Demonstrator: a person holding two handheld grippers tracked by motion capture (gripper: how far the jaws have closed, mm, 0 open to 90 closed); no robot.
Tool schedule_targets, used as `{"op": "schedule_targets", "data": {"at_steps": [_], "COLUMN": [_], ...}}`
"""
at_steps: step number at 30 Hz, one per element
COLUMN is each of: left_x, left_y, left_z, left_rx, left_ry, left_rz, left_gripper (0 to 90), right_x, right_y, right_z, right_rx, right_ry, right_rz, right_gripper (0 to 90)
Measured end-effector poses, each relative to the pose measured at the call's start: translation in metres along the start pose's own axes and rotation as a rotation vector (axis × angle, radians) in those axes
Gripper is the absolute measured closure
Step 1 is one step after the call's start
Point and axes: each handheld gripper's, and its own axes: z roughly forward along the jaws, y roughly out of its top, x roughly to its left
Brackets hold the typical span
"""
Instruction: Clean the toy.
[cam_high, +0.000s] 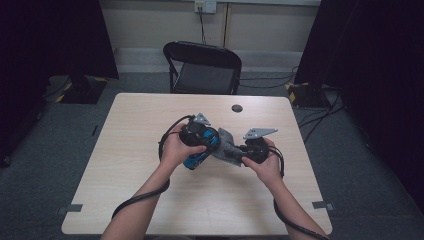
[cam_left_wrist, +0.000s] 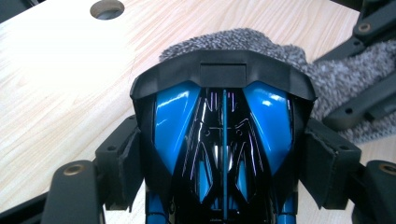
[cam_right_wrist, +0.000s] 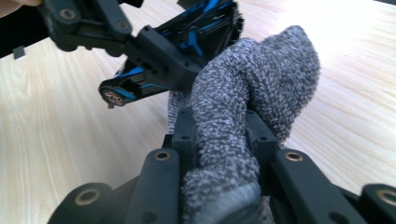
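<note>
Blue-and-black glossy plastic, shaped like a toy car (cam_left_wrist: 223, 140), is sitting clamped between the pads of the left gripper (cam_high: 209, 145), whose jaws are pressing on both of its flanks in the left gripper view. In the high view the person's left hand (cam_high: 175, 150) is holding that gripper just above the pale wooden table (cam_high: 150, 200), near its middle, with the car's blue body poking out beneath the hand on the near side. Just to the right, the right gripper (cam_high: 239, 155) is pinching a speckled grey knitted cloth (cam_right_wrist: 243, 116); its jaws are squeezing the bunched fabric tightly in the right gripper view, and the free end of the cloth is bulging up past them. The person's right hand (cam_high: 267, 167) is gripping this tool from the near right. The cloth is pressing against the car's far end, touching its black rear edge, as the left gripper view is showing behind the car. A small round hole (cam_high: 237, 108) is lying in the tabletop towards the far edge, well apart from both tools. Beyond the table a black folding chair (cam_high: 202, 67) is standing against the far wall. Black cables (cam_high: 135, 200) are trailing from both grippers towards the near edge.
</note>
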Motion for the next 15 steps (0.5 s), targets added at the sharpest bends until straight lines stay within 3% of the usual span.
{"op": "schedule_targets", "data": {"at_steps": [15], "left_x": [0.0012], "left_y": [0.0038], "left_z": [0.0024], "left_rx": [0.016], "left_ry": [-0.004], "left_rz": [-0.007], "left_gripper": [25.4], "right_x": [0.0019], "right_y": [-0.0061], "right_z": [0.0062], "right_rx": [0.018], "right_ry": [0.02], "right_rz": [-0.015], "right_gripper": [71.3]}}
